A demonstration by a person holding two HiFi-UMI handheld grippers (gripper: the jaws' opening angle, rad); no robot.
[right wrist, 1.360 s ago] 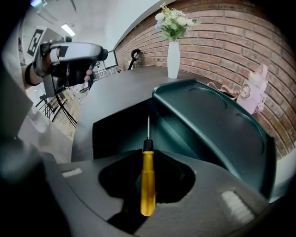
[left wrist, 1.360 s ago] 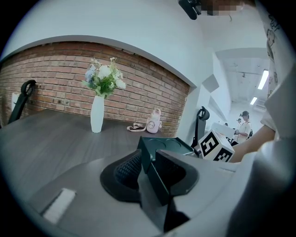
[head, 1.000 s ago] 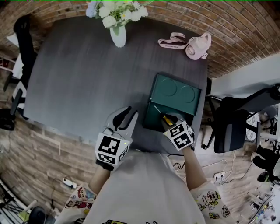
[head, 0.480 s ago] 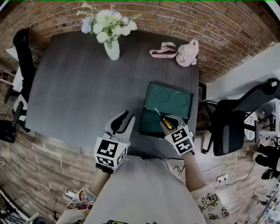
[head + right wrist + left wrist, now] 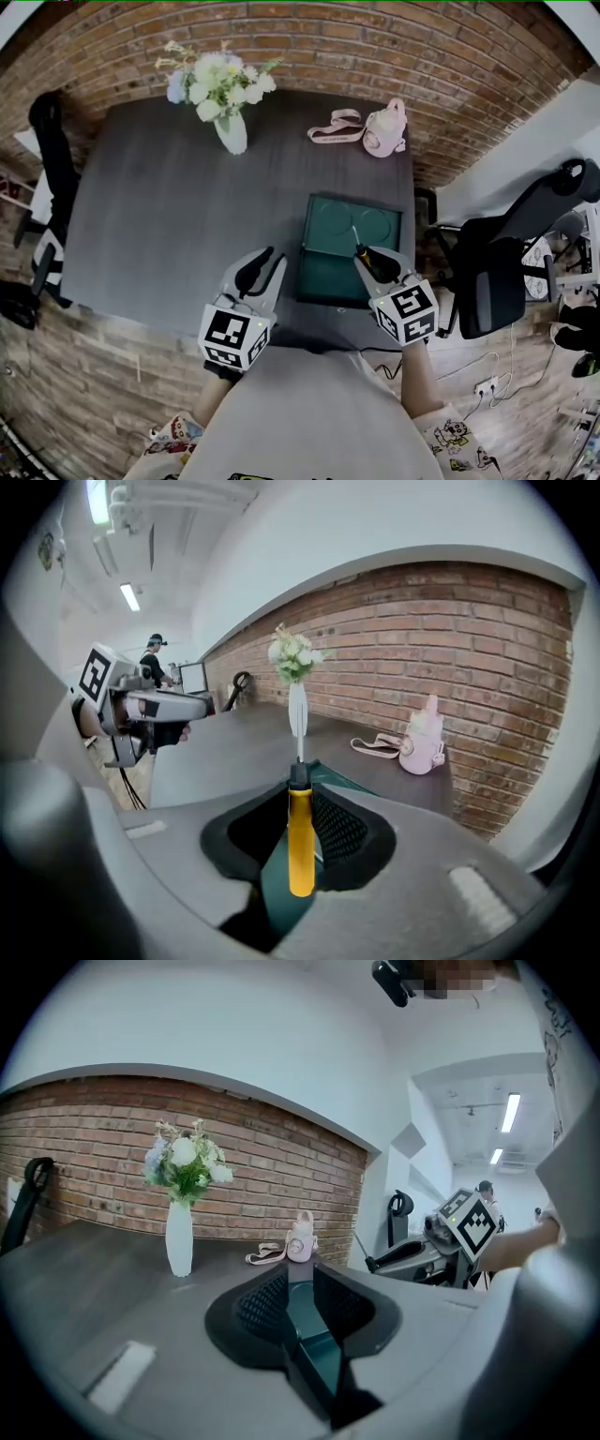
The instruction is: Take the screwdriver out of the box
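My right gripper [image 5: 377, 270] is shut on the yellow handle of the screwdriver [image 5: 359, 246], held in the air over the near right part of the open green box [image 5: 307, 248]. In the right gripper view the screwdriver [image 5: 300, 846] sits between the pads of the right gripper [image 5: 302, 801], its shaft pointing forward over the box [image 5: 342, 780]. My left gripper [image 5: 265, 264] hovers just left of the box. Its jaws are closing and nothing lies between them. In the left gripper view the left gripper [image 5: 300, 1288] frames the box [image 5: 305, 1312] beyond it.
The box stands near the front right corner of a dark grey table [image 5: 169, 216]. A white vase of flowers [image 5: 230, 131] and a pink bottle with a strap [image 5: 384, 127] stand at the back. A black chair [image 5: 506, 272] is right of the table, another [image 5: 52, 131] left.
My right gripper has lifted the screwdriver up and out of the box. The left gripper has risen a little beside the box.
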